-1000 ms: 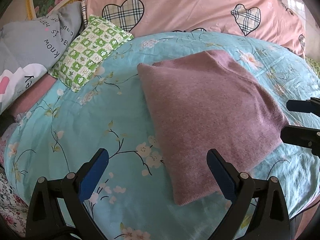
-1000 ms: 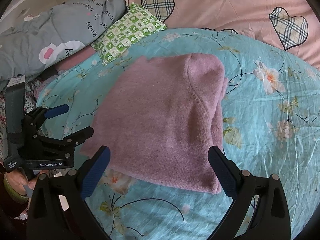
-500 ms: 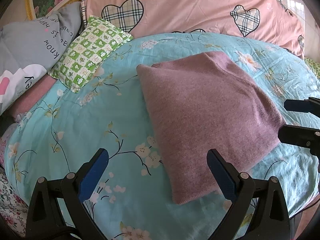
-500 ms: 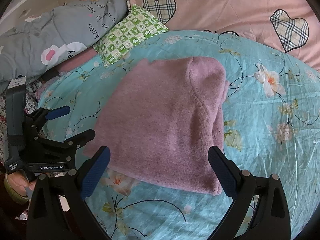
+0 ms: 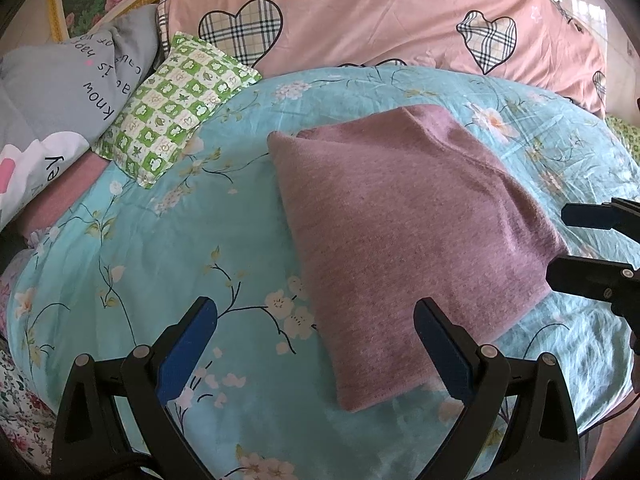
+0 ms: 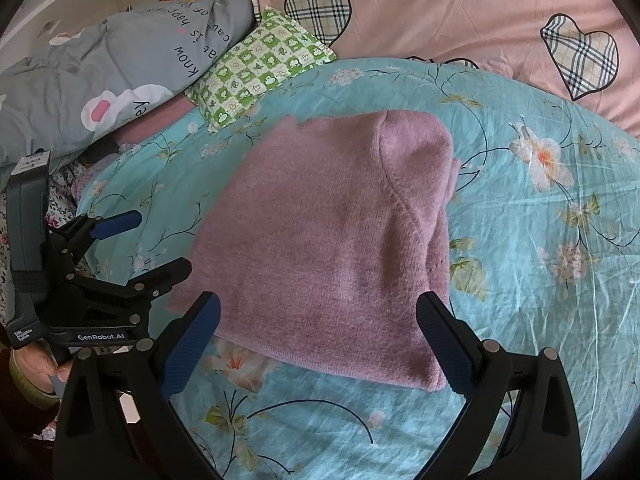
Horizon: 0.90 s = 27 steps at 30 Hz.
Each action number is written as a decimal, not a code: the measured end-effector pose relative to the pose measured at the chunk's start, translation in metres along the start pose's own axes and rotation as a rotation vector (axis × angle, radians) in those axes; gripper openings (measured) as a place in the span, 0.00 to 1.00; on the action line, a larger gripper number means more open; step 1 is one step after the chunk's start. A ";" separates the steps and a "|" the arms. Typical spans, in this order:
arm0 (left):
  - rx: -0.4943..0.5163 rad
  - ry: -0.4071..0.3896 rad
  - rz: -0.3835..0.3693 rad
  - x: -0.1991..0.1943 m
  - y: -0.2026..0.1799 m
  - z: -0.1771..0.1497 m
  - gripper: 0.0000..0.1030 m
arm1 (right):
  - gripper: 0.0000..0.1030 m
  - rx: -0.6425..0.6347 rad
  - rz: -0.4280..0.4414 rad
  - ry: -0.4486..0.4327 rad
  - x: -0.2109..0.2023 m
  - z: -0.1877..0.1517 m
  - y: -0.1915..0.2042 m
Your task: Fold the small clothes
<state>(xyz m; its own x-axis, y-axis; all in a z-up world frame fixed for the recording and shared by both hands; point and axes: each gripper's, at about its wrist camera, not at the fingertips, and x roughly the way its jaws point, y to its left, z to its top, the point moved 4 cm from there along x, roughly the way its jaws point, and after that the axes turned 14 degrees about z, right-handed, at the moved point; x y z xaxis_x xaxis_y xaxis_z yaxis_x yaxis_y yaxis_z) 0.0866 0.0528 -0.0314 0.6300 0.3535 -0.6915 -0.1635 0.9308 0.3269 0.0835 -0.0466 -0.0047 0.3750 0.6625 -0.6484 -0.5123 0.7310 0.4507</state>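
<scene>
1. The mauve knit garment (image 5: 404, 240) lies as a compact, roughly rectangular packet on the bed, ahead of both tools. Its layers are stacked and a seam curves across the top in the right wrist view. I judge the folding of this piece to be at or near its end.

2. The left hand-held gripper (image 5: 316, 346) hangs with its blue pads wide apart and nothing between them. The packet's near corner sits ahead of it, toward its right finger.

3. The right hand-held gripper (image 6: 318, 334) is also spread wide and holds nothing. The packet's near edge lies just ahead, between its two fingers but not touched by them, as far as the view shows.

4. What may be left, by my reading: a last smoothing or squaring of the edges, since the far-left corner in the right wrist view looks a little ragged. No other loose garment shows.

5. The surface is a soft turquoise bedsheet (image 5: 168, 264) printed with blossoms and branches, lightly creased.

6. Beyond the packet, far from both tools, a green checked pillow (image 5: 176, 100) leans beside a grey printed pillow (image 5: 68, 92). A pink duvet with plaid hearts (image 5: 380, 20) is banked across the head of the bed.
</scene>
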 end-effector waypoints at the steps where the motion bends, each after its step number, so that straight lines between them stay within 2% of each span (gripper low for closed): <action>1: 0.001 -0.001 -0.001 0.000 0.000 0.001 0.96 | 0.95 0.000 0.001 0.000 0.000 0.000 0.000; 27: 0.005 0.023 -0.023 0.009 0.000 0.001 0.96 | 0.95 0.008 0.003 0.002 0.006 0.000 0.001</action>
<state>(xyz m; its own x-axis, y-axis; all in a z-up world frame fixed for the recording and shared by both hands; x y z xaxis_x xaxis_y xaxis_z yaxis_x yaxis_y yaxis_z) 0.0928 0.0563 -0.0367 0.6158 0.3344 -0.7134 -0.1452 0.9381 0.3145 0.0855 -0.0422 -0.0078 0.3721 0.6646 -0.6479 -0.5071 0.7302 0.4578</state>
